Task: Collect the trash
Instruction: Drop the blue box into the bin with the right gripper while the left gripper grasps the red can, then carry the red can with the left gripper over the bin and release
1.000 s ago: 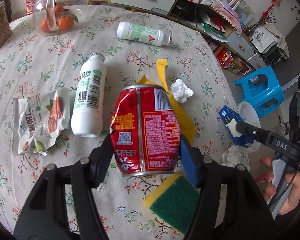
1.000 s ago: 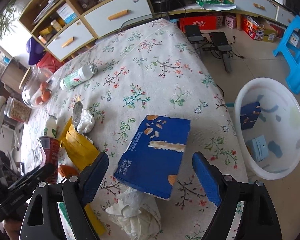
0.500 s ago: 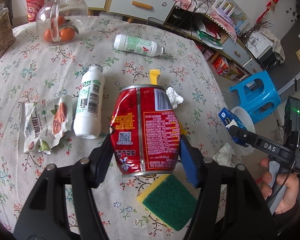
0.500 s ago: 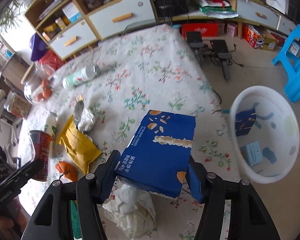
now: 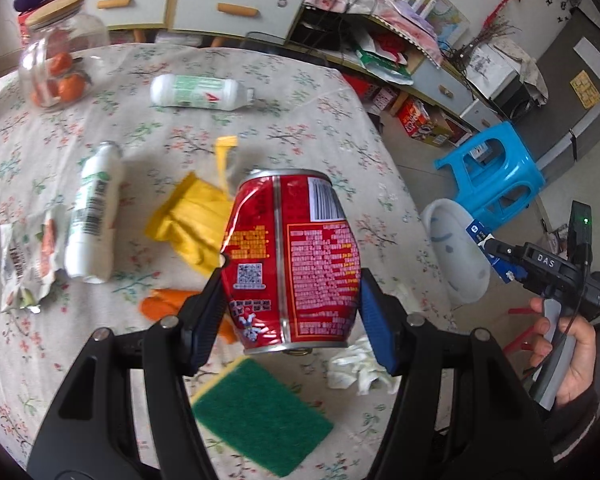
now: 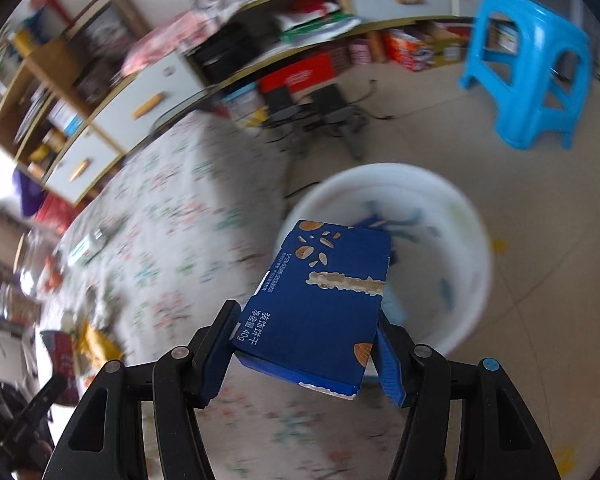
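Held: a dented red aluminium drink can (image 5: 292,264), pinched by the left gripper (image 5: 292,316) above the floral-clothed table (image 5: 308,120); a flat dark-blue cardboard biscuit box (image 6: 320,300), clamped by the right gripper (image 6: 306,356), with the white round plastic basin (image 6: 460,216) just ahead and below.

Collected: blue scraps are seen in the basin.

Outstanding, beyond the left gripper: two white plastic bottles (image 5: 94,216), a yellow wrapper (image 5: 188,220), a snack packet (image 5: 24,256), crumpled tissue (image 5: 356,368).
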